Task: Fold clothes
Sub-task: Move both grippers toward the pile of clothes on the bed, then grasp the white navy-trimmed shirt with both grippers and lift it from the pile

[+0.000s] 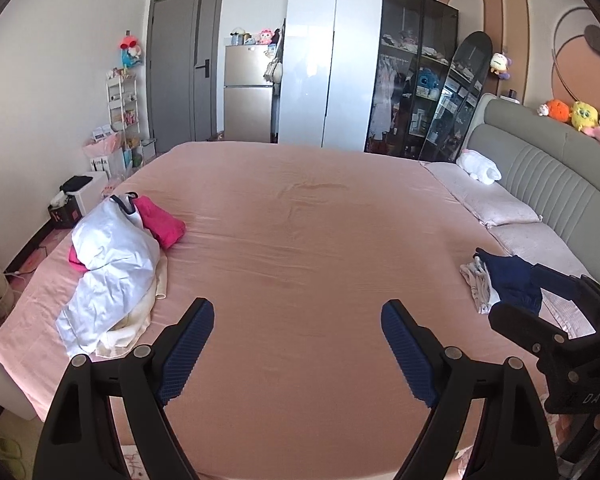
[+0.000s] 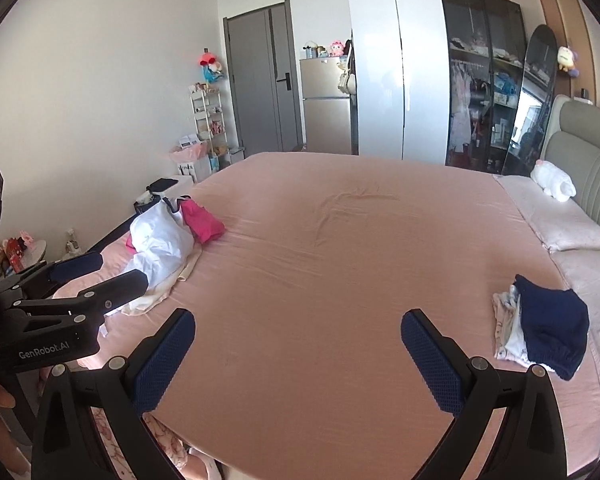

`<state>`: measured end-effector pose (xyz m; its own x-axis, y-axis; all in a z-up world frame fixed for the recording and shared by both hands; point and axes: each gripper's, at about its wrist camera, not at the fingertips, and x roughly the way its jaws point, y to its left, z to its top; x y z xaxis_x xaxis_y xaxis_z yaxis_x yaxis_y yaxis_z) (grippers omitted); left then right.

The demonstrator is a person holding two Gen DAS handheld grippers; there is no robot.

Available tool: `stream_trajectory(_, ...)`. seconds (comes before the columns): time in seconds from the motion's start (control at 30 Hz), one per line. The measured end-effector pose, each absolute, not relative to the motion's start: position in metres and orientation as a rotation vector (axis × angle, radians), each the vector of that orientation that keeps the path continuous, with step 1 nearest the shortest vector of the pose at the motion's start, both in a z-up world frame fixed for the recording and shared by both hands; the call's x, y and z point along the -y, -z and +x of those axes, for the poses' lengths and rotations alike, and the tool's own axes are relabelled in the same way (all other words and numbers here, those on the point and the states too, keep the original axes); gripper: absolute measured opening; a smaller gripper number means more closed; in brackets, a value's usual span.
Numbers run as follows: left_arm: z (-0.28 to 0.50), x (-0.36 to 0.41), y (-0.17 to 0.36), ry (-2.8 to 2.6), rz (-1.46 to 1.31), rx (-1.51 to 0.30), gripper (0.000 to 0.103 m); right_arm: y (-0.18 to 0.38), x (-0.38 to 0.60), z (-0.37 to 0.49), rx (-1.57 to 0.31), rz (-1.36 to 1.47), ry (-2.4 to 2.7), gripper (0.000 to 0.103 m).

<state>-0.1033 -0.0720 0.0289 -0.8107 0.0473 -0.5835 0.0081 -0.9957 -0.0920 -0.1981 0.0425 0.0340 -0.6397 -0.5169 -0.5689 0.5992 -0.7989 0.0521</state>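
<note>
I have both claws spread wide and empty above the near edge of the bed (image 1: 300, 240): the left gripper (image 1: 298, 320) and the right gripper (image 2: 298, 330). The unfolded heap (image 1: 112, 264), a white garment over pink and cream ones, lies along the bed's left edge. A small stack topped by a navy garment (image 2: 552, 320) sits near the right edge, just beside the pillows (image 2: 560, 220).
</note>
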Motion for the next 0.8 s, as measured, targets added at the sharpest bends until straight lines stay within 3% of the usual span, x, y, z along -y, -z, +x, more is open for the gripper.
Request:
stream_trajectory(0.43,-0.19,0.219,0.004,-3.119,-1.13,0.382,0.086,-0.002,0.116,-0.282,-0.287,0.866,2.23,0.103)
stream_trajectory(0.67,-0.217,0.315,0.068,-3.162,-1.33,0.638,0.086,0.054,0.238,-0.311,-0.312,0.97,2.033,0.103)
stream_trajectory(0.8,-0.238,0.361,0.114,-3.16,-1.476,0.69,0.086,0.084,0.313,-0.318,-0.325,0.972,1.949,0.103)
